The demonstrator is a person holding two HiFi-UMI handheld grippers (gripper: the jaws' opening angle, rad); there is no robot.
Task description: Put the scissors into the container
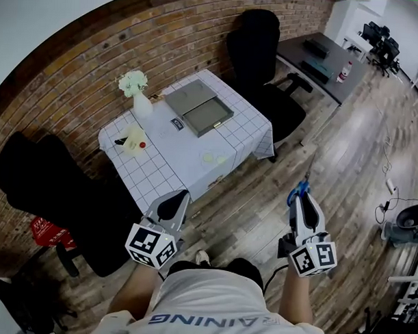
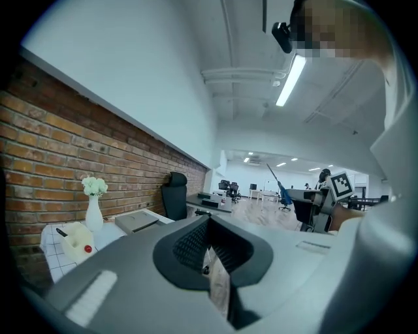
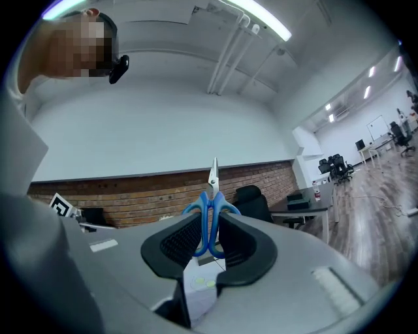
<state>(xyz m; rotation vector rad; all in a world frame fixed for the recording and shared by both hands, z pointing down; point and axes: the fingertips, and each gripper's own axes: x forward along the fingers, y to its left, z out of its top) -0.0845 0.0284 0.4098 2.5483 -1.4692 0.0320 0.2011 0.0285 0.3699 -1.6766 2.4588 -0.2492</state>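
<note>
My right gripper [image 1: 301,200] is shut on blue-handled scissors [image 1: 299,188], held over the wooden floor to the right of the table, blades pointing away from me. In the right gripper view the scissors [image 3: 211,207] stand upright between the pads, handles pinched, metal tips above. The grey container [image 1: 198,106] lies open on the white checked table [image 1: 161,164], far ahead and left of the scissors; it shows in the left gripper view as a grey box [image 2: 138,222]. My left gripper [image 1: 172,208] hovers at the table's near edge, jaws together, holding nothing.
On the table are a white vase of flowers [image 1: 136,92], a pale bottle with a red cap [image 1: 133,141] and a small black item [image 1: 177,122]. Black office chairs [image 1: 257,55] stand behind and to the left [image 1: 51,185]. A dark desk [image 1: 322,61] is at the right.
</note>
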